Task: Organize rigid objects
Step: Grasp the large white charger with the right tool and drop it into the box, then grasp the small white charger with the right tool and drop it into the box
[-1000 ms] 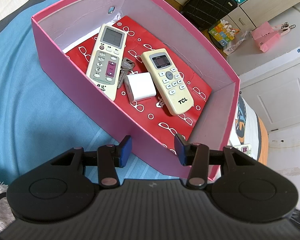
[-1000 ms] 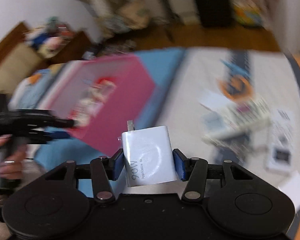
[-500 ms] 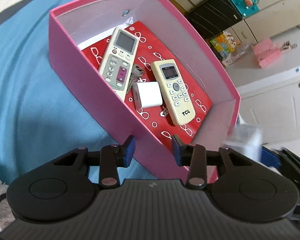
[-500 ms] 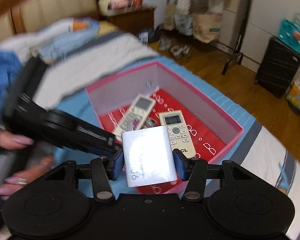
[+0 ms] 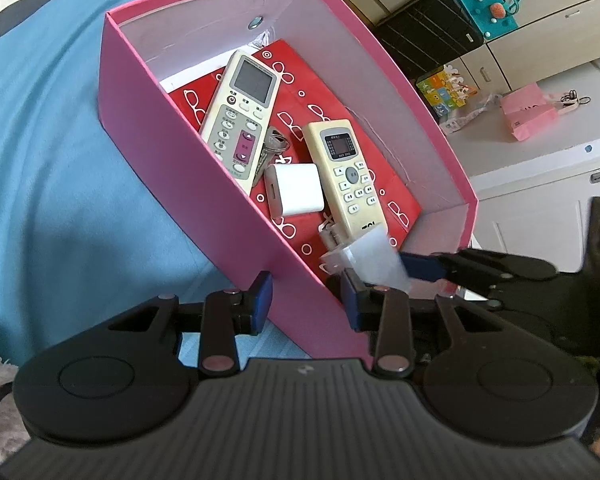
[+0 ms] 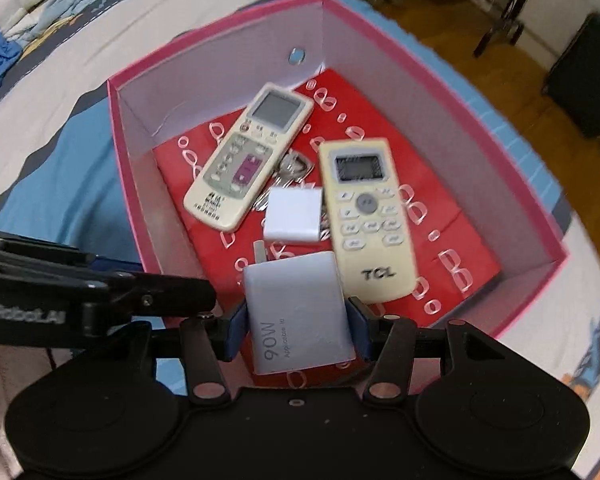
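Note:
A pink box (image 5: 156, 120) lies on the blue bedspread, its floor lined with red patterned paper. Inside are a long cream remote (image 5: 242, 112), a TCL remote (image 5: 350, 172), a small white cube charger (image 5: 296, 190) and keys (image 5: 274, 144). My left gripper (image 5: 306, 302) straddles the box's near wall, one finger outside and one inside, shut on it. My right gripper (image 6: 296, 332) is shut on a white 90W charger (image 6: 296, 312), held prongs forward over the near end of the box (image 6: 420, 60). In the left wrist view that charger (image 5: 374, 260) hangs beside the TCL remote's lower end.
The blue bedspread (image 5: 40, 160) spreads to the left of the box. Beyond it stand a black suitcase (image 5: 428, 28), a pink bag (image 5: 528, 116) and white cabinets (image 5: 540, 208). A pale striped cover (image 6: 40, 100) and wooden floor (image 6: 440, 12) surround the bed.
My right gripper swung the 90W charger from the bed's far side to over the box's near end. My left gripper's jaws narrowed on the box wall and the hand rolled slightly.

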`<control>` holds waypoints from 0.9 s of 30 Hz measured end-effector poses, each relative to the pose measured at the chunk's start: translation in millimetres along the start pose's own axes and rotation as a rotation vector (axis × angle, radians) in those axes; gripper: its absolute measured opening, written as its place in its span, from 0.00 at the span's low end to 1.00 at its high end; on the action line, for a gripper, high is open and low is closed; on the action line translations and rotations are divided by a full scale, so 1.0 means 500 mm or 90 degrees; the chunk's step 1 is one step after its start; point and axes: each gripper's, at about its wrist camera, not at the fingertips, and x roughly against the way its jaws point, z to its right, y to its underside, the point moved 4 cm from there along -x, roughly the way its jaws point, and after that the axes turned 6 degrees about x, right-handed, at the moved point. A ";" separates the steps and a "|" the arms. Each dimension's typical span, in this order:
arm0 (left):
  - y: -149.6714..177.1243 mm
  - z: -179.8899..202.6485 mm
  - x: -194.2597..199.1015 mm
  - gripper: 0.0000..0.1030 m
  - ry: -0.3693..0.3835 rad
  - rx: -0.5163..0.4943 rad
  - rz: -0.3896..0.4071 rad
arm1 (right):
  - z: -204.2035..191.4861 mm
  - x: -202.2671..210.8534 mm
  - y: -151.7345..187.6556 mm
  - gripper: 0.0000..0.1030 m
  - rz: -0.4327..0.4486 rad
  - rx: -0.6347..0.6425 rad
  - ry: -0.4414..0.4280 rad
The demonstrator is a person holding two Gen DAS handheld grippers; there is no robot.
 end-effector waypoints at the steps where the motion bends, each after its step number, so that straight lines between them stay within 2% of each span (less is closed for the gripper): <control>1: 0.000 0.000 0.001 0.35 0.001 -0.001 0.001 | 0.003 -0.007 0.000 0.58 0.005 -0.013 -0.007; 5: 0.000 0.001 -0.001 0.36 0.000 -0.005 0.002 | 0.011 0.018 0.012 0.62 0.054 -0.020 0.024; 9: 0.002 0.008 0.001 0.36 -0.007 -0.014 0.007 | 0.014 0.099 0.044 0.62 0.116 -0.020 0.035; 16: 0.008 0.023 0.005 0.37 -0.034 -0.050 0.028 | 0.027 0.263 0.169 0.64 0.225 -0.027 0.073; 21: 0.014 0.033 0.008 0.37 -0.060 -0.073 0.045 | 0.084 0.318 0.287 0.65 0.212 -0.074 0.089; 27: 0.017 0.043 0.010 0.37 -0.083 -0.089 0.057 | 0.167 0.311 0.441 0.65 0.207 -0.167 0.090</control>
